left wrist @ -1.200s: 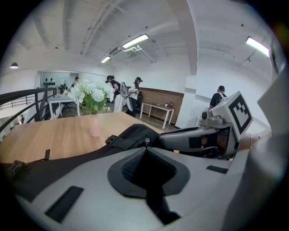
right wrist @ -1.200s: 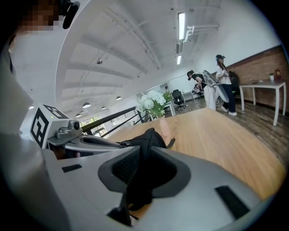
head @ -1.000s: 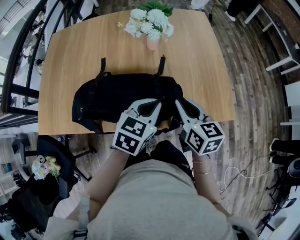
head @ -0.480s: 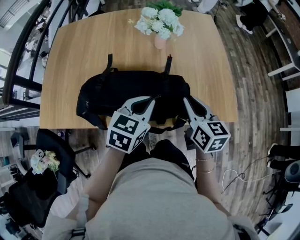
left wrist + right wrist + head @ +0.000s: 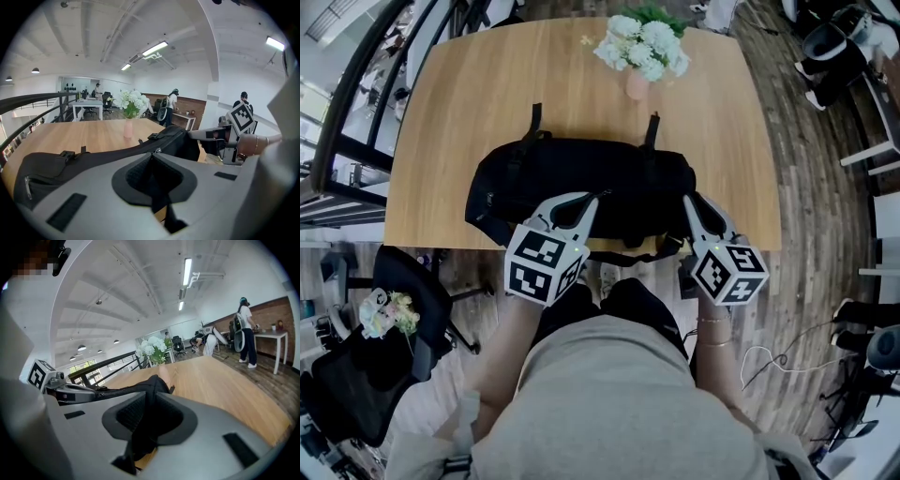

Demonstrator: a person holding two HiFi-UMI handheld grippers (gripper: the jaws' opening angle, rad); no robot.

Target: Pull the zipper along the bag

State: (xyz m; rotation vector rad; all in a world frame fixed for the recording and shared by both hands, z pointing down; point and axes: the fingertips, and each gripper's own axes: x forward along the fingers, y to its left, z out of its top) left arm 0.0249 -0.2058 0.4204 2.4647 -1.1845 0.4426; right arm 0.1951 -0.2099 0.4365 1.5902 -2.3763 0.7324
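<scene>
1. The table [image 5: 441,112] has the bag [image 5: 581,173] lying lengthwise across its near half. The bag's near side is close to the near edge, and a strap [image 5: 623,257] hangs over that edge.
2. There is bare wood from the bag's left end to the left table edge, and a broad bare band beyond the bag.
3. The flowers [image 5: 647,42] stand at the far edge, past the bag's right half and apart from it.
4. The bag's right end is near the right table edge, with only a strip of wood left there.
5. The left gripper [image 5: 592,199] is closed tight on the zipper [image 5: 158,150] on top of the bag. A small metal tab shows at its tips.
6. The right gripper [image 5: 687,199] is part-way closed, pinching black fabric at the bag's right end.
7. Since a second ago, the left gripper has slid left along the top of the bag, and the gap between the two grippers has widened.
8. The right gripper has kept its place at the bag's right end, and neither grip has changed.
</scene>
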